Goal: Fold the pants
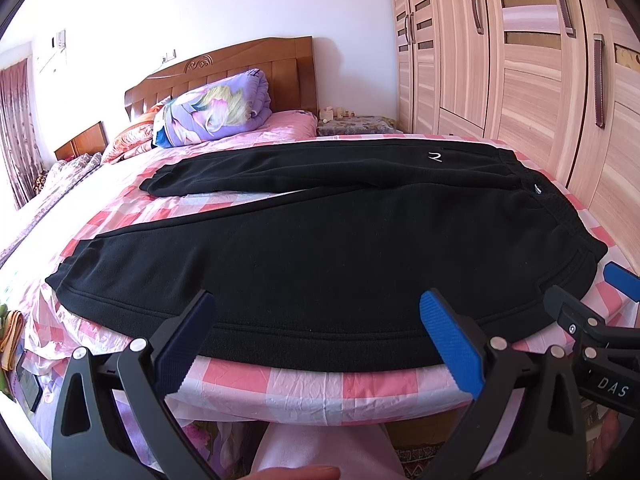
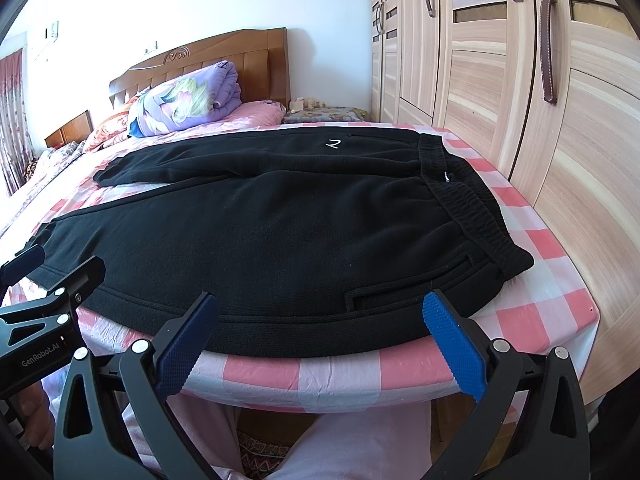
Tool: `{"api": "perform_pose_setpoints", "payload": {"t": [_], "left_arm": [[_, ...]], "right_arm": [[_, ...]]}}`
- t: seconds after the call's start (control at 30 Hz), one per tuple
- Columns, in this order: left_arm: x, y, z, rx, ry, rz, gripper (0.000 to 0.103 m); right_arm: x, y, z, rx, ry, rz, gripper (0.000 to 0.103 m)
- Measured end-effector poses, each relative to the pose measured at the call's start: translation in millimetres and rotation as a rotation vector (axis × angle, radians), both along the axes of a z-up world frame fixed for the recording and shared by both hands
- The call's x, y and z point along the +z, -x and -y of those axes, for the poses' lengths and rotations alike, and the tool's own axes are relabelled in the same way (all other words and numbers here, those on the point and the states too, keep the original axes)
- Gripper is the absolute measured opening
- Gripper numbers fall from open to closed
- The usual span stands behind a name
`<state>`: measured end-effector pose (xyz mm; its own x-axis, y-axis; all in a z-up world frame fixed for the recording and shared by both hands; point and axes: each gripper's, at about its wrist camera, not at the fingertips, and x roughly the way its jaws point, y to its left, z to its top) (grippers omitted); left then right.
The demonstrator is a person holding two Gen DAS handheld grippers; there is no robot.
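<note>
The black pants (image 1: 320, 256) lie flat and unfolded on the bed (image 1: 280, 384), which is covered by a pink-and-white checked sheet. The waistband (image 2: 476, 208) points toward the wardrobe (image 2: 540, 80) on the right; the 2 legs extend to the left, with a narrow strip of sheet visible between them. The near leg's outer seam runs along the front edge of the bed. A small white mark shows on the far leg near the waist.

The left gripper (image 1: 316, 344) is wide open and holds nothing. Its 2 blue-padded fingers (image 1: 452, 344) sit just above the near edge of the pants, around the middle of the near leg. The right gripper (image 2: 320, 340) is likewise wide open and empty, positioned over the near edge close to the hip pocket. Whether either gripper touches the fabric cannot be told.

A folded purple floral quilt (image 1: 216, 112) rests against the wooden headboard (image 1: 224, 72), well apart from the pants. The person's light-coloured trouser legs (image 2: 352, 440) show below the bed edge.
</note>
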<state>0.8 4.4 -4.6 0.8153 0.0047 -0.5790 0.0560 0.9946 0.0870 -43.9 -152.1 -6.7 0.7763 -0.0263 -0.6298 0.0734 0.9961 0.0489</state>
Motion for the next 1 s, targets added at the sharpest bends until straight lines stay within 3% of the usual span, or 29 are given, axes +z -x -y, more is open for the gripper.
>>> {"api": "perform_pose_setpoints", "payload": {"t": [0.83, 1.0], "left_arm": [[-2, 0, 0, 0.002, 0.001, -0.005, 0.102], [-18, 0, -13, -0.018, 0.036, -0.147, 0.102]], "right_arm": [[-1, 0, 0, 0.012, -0.026, -0.001, 0.099], [-2, -1, 18, 0.003, -0.101, -0.005, 0.099]]}}
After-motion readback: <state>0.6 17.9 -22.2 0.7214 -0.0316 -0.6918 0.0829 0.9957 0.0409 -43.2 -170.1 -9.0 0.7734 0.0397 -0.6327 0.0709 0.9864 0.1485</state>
